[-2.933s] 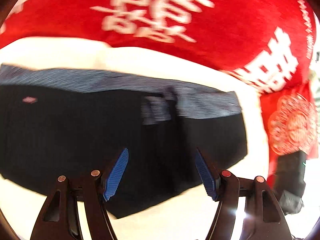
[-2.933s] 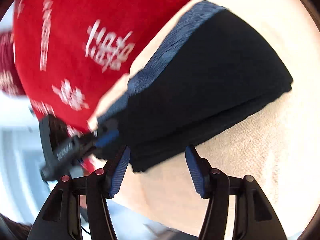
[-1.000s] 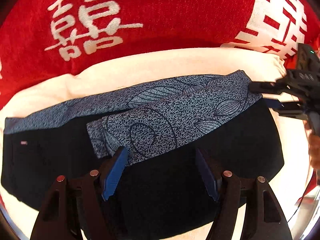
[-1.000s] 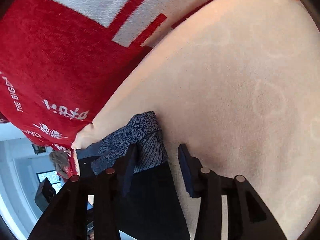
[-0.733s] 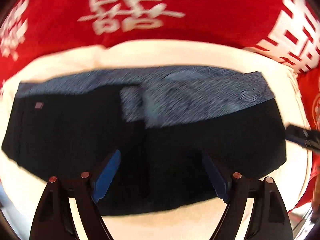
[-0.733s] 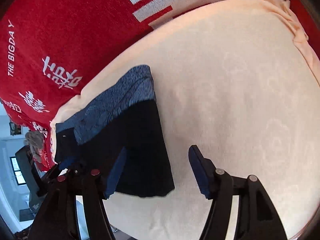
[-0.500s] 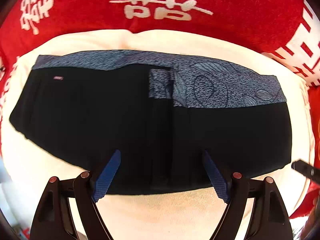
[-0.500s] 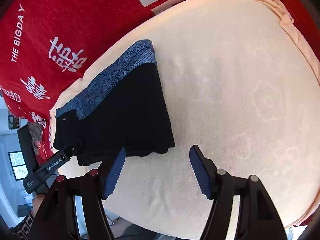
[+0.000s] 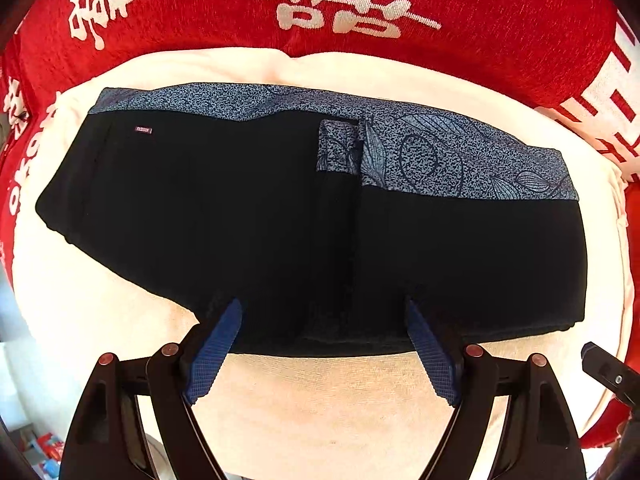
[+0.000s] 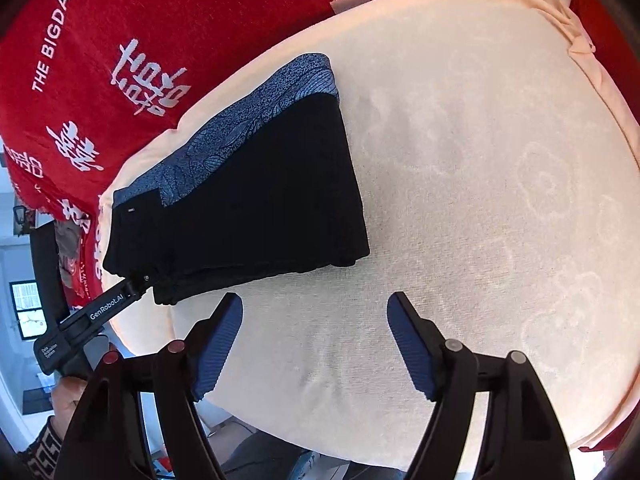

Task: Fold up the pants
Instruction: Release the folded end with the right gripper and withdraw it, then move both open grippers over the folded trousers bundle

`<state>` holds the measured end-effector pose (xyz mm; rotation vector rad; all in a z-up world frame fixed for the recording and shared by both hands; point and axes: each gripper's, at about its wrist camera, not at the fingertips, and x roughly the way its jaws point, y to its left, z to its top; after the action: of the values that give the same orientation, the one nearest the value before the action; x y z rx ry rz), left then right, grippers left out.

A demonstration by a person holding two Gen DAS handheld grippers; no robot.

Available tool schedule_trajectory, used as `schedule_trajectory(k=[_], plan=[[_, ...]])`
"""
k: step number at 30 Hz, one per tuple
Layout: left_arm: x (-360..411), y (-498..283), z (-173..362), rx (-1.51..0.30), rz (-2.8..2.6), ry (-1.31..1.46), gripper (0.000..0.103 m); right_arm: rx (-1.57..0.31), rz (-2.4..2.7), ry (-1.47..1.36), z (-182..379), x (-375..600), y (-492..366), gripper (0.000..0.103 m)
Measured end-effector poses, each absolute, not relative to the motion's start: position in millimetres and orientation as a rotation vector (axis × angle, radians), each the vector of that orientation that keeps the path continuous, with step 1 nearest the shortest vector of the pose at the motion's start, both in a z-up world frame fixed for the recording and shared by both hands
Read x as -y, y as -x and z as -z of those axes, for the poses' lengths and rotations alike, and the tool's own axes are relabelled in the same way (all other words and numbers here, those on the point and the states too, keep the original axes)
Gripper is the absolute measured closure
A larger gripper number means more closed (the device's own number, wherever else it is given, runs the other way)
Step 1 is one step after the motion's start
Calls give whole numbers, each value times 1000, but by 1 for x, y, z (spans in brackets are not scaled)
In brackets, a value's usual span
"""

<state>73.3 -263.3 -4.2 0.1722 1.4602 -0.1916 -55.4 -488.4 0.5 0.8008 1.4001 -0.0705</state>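
The black pants lie folded into a flat rectangle on a cream towel, with a blue patterned band along the far edge. They also show in the right wrist view, at the towel's left part. My left gripper is open and empty, hovering at the pants' near edge. My right gripper is open and empty over bare towel, to the right of the pants. The left gripper's body shows at the pants' near corner.
A red blanket with white characters lies under and behind the towel, and shows in the right wrist view. The towel's near edge drops off to a room floor. The other gripper's tip shows at the right edge.
Both grippers have let go of the pants and pulled back and up. The folded-over half now lies flat on the pants. The right gripper has opened wide.
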Motion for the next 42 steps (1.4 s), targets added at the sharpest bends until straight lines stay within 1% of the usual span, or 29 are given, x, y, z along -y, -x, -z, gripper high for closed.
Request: schedule_trajectory(k=[6, 9, 15, 23, 30, 42], plan=[[244, -84, 6, -1475, 316, -137, 18, -1361, 135, -779, -15, 443, 46, 25], [231, -88, -1, -1466, 347, -182, 18, -1350, 149, -737, -24, 412, 34, 25], [174, -102, -5, -1467, 361, -209, 18, -1343, 156, -703, -26, 354, 2, 25], [98, -122, 13, -1496, 292, -113, 19, -1384, 109, -572, -23, 288, -44, 25], [66, -130, 22, -1501, 248, -55, 19, -1449, 45, -474, -8, 258, -69, 23], [19, -149, 36, -1507, 118, 49, 19, -1514, 31, -453, 4, 250, -67, 21]])
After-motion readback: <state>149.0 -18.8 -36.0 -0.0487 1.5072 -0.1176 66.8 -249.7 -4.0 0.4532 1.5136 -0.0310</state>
